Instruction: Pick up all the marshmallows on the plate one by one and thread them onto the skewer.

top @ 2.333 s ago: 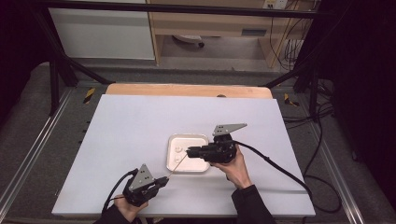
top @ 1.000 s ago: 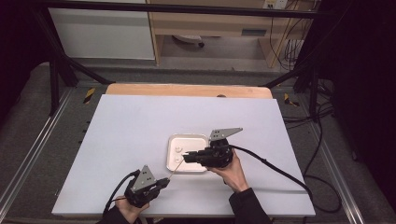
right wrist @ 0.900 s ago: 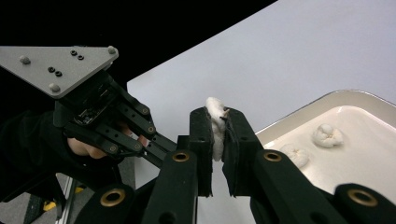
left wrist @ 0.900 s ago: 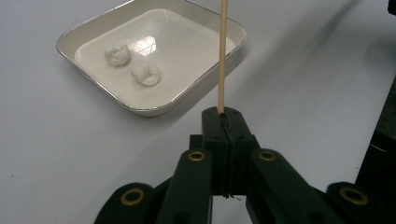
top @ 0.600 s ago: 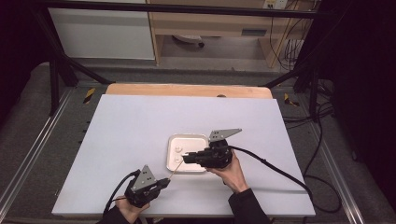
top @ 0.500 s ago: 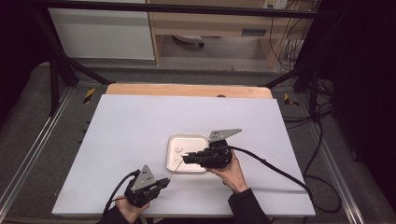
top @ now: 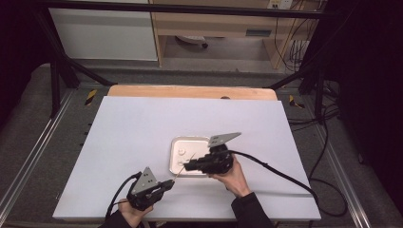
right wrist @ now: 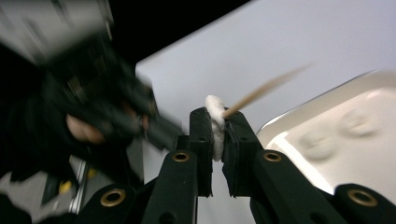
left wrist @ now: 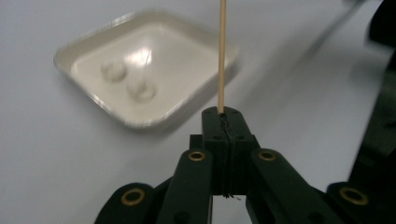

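My left gripper [top: 167, 183] is clamped tight on a thin wooden skewer [left wrist: 222, 56], jaws fully together on its butt end; the stick runs straight out toward the shallow white square tray [top: 174, 156]. My right gripper [top: 186, 166] is pinched on a small white flat round slice [right wrist: 215, 123], soft-looking, maybe banana or marshmallow, can't tell which. That piece is held just over the tray's near edge, and the skewer tip meets it from the side, right at the pads in the right gripper view. Whether the point has gone in yet I can't tell; that view is blurred.

Two more round white pieces [left wrist: 126, 79] lie inside the tray, toward its far corner from my left gripper.

Step in hand, I'd say: threading the slice onto the stick. To do it well:
- keep the stick aimed at the centre of the slice's flat face, not the rim, or it tears out
- hold the right squeeze light, the piece looks squashy
- push along the skewer's own line, no sideways lean, thin wood could bend or snap
- stay over the tray so a dropped piece lands in it
- let the right jaws go only once the slice sits well down the stick
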Available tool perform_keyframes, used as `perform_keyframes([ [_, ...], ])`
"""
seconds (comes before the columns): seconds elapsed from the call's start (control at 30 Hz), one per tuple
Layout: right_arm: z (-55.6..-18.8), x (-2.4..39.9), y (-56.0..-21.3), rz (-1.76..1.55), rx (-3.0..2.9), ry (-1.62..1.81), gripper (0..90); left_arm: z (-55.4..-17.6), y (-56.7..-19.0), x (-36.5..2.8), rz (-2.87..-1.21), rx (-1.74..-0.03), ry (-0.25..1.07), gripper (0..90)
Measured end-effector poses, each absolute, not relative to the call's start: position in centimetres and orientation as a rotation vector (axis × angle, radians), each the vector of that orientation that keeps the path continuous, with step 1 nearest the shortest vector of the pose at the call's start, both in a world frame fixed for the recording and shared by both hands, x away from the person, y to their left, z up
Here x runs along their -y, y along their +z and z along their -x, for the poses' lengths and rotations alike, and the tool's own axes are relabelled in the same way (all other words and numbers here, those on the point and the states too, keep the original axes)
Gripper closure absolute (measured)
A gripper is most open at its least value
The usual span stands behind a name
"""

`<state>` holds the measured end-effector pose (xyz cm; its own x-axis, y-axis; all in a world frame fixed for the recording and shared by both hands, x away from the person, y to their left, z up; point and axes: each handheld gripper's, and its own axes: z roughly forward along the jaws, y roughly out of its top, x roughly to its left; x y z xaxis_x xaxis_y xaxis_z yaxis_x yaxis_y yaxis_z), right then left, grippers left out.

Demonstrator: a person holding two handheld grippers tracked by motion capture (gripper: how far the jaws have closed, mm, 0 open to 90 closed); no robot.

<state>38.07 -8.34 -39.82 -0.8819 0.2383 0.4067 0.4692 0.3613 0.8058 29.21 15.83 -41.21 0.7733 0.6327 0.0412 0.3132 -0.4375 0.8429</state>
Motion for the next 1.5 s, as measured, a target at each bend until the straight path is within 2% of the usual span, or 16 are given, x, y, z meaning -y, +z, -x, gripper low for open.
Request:
perform_keyframes([
  [0.07,-37.8,7.7,-40.0,0.619,2.403,-1.615,82.9,-29.4,-41.5,-16.4,-2.007,-0.736,0.385,89.2],
  [0.53,-37.9,7.3,-40.5,0.631,2.398,-1.568,82.4,-29.8,-41.6,-16.3,-1.982,-0.75,0.337,89.1],
  [0.6,-37.6,6.7,-41.1,0.603,2.411,-1.548,82.3,-29.7,-41.4,-15.9,-2.008,-0.74,0.388,89.1],
  [0.67,-37.5,6.7,-41.1,0.6,2.417,-1.559,82.0,-29.9,-41.6,-16.2,-1.995,-0.753,0.349,89.1],
  [0.83,-37.6,6.7,-41.2,0.612,2.419,-1.569,77.6,-29.9,-41.7,-16.4,-1.992,-0.759,0.343,89.0],
  [1.1,-38.0,8.7,-40.3,0.74,2.48,-1.659,47.2,-30.1,-41.9,-17.1,-1.988,-0.778,0.34,88.9],
  [1.13,-38.0,8.7,-40.3,0.74,2.48,-1.659,47.2,-30.1,-42.0,-17.2,-1.985,-0.78,0.34,88.9],
  [1.17,-38.2,9.3,-40.3,0.771,2.493,-1.668,40.5,-30.2,-42.0,-17.3,-1.985,-0.782,0.337,88.9],
  [1.2,-38.2,9.3,-40.3,0.771,2.493,-1.668,40.5,-30.2,-42.0,-17.4,-1.985,-0.786,0.339,88.9],
  [1.3,-38.5,10.1,-40.4,0.838,2.559,-1.664,27.1,-30.2,-42.1,-17.8,-1.984,-0.793,0.337,88.8],
  [1.33,-38.5,10.1,-40.4,0.838,2.559,-1.664,27.1,-30.2,-42.1,-18.0,-1.984,-0.796,0.339,88.8],
  [1.5,-38.9,10.3,-40.2,0.887,2.635,-1.67,14.4,-30.4,-42.2,-18.8,-1.976,-0.821,0.339,88.7],
])
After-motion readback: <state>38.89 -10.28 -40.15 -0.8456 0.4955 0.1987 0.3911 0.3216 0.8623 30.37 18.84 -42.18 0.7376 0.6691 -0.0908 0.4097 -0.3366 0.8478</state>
